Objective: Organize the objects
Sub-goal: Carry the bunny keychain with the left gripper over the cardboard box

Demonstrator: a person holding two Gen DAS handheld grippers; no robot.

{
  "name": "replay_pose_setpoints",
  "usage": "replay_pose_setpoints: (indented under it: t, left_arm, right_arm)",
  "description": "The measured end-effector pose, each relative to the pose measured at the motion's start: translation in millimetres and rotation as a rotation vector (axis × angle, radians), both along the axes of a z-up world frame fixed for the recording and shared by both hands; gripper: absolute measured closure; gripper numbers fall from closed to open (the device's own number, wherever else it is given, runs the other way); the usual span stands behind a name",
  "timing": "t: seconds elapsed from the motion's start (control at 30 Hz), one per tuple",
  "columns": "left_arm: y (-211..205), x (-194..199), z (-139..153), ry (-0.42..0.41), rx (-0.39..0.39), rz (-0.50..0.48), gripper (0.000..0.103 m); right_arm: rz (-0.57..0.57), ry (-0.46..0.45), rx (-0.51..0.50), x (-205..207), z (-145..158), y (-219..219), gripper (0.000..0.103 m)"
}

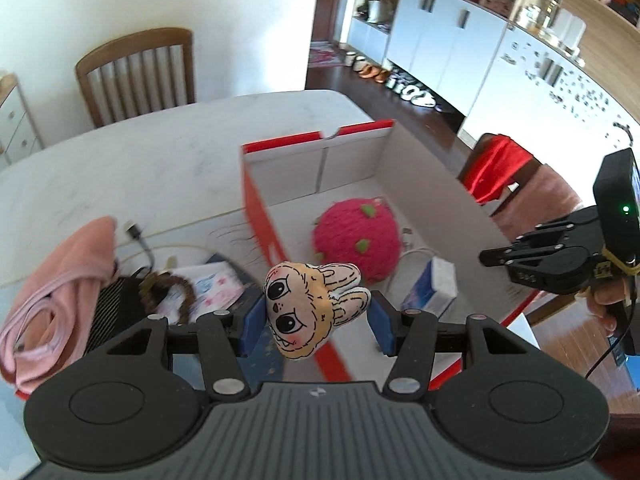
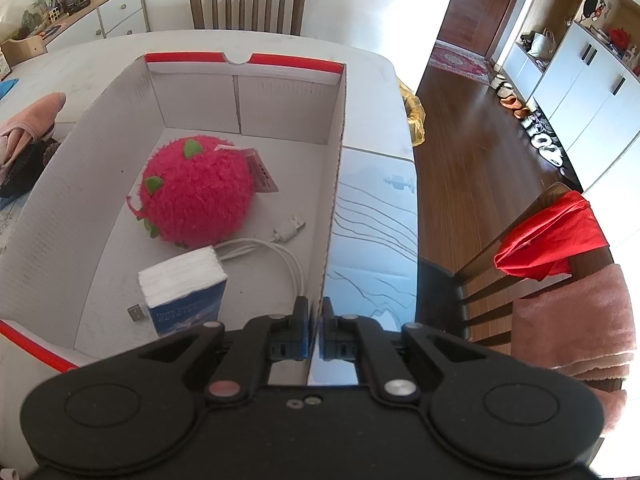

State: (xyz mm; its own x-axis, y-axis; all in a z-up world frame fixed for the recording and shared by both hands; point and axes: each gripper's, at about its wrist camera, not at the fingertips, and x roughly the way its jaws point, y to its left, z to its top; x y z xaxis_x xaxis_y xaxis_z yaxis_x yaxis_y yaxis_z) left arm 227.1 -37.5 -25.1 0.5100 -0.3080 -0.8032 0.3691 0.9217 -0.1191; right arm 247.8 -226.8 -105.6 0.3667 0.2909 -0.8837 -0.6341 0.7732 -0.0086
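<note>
My left gripper (image 1: 316, 320) is shut on a small plush rabbit-face toy (image 1: 308, 308), which hangs between the blue pads above the near left wall of the box. The red and white cardboard box (image 1: 320, 138) stands open on the table. Inside it lie a fuzzy red plush ball (image 2: 196, 196), a blue tissue pack (image 2: 184, 292) and a white cable (image 2: 272, 248). My right gripper (image 2: 316, 324) is shut on the box's right wall (image 2: 336, 184), the thin cardboard edge pinched between its pads. In the left wrist view the right gripper (image 1: 492, 258) shows at that same wall.
Left of the box lie a pink cloth (image 1: 60, 292), a black item (image 1: 116, 300), a patterned packet (image 1: 212, 284) and a dark cable (image 1: 140, 240). A wooden chair (image 1: 136, 76) stands at the table's far side. Another chair with red cloth (image 2: 548, 236) stands at the right.
</note>
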Motion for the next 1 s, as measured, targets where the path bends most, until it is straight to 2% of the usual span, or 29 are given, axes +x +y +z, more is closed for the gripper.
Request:
replay_pose_setpoints:
  t: [0.3, 0.63, 0.8, 1.0]
  left_arm:
    - [-50.8, 15.8, -3.8, -0.003, 0.04, -0.101, 0.049]
    - [-90.9, 37.1, -42.9, 0.117, 0.147, -0.174, 0.049]
    - [-102.9, 43.6, -62.8, 0.147, 0.232, -0.214, 0.049]
    - [-115.1, 46.4, -79.3, 0.18, 0.283, -0.252, 0.049]
  right_arm:
    - [0.011, 0.0, 0.011, -0.3, 0.6, -1.0, 0.099]
    - [0.023, 0.003, 0.019, 0.6, -0.3, -2.0, 0.099]
    - [0.028, 0.003, 0.02, 0.8, -0.5, -2.3, 0.099]
    - [0.032, 0.003, 0.02, 0.7, -0.8, -2.0, 0.099]
